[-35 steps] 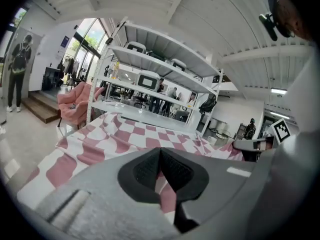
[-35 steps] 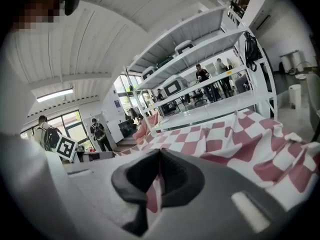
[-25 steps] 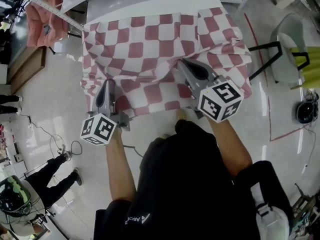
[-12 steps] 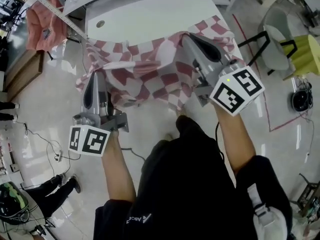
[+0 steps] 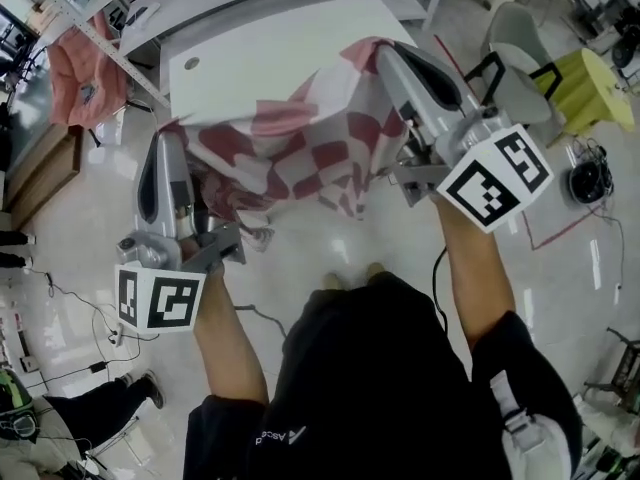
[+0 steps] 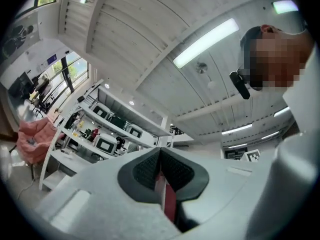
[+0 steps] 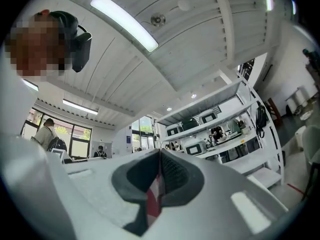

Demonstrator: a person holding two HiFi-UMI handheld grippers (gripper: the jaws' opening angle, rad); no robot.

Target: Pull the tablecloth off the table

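Observation:
The red-and-white checked tablecloth (image 5: 300, 153) hangs bunched between my two grippers, off the front edge of the white table (image 5: 270, 53), whose top is now mostly bare. My left gripper (image 5: 168, 140) is shut on the cloth's left part; a red strip of the tablecloth (image 6: 167, 199) shows pinched between its dark pads. My right gripper (image 5: 388, 56) is shut on the cloth's right part, with a red-and-white sliver of the tablecloth (image 7: 154, 199) between its pads. Both grippers point upward toward the ceiling.
A pink garment (image 5: 85, 73) hangs on a rack at the far left. A grey chair (image 5: 515, 53) and a yellow stool (image 5: 590, 88) stand at the right. A cable (image 5: 80, 313) lies on the floor at left. White shelving (image 7: 220, 129) lines the room.
Both grippers have risen and pulled back toward me with the cloth. The tablecloth has slid off most of the table, baring the white top, and now hangs crumpled between them.

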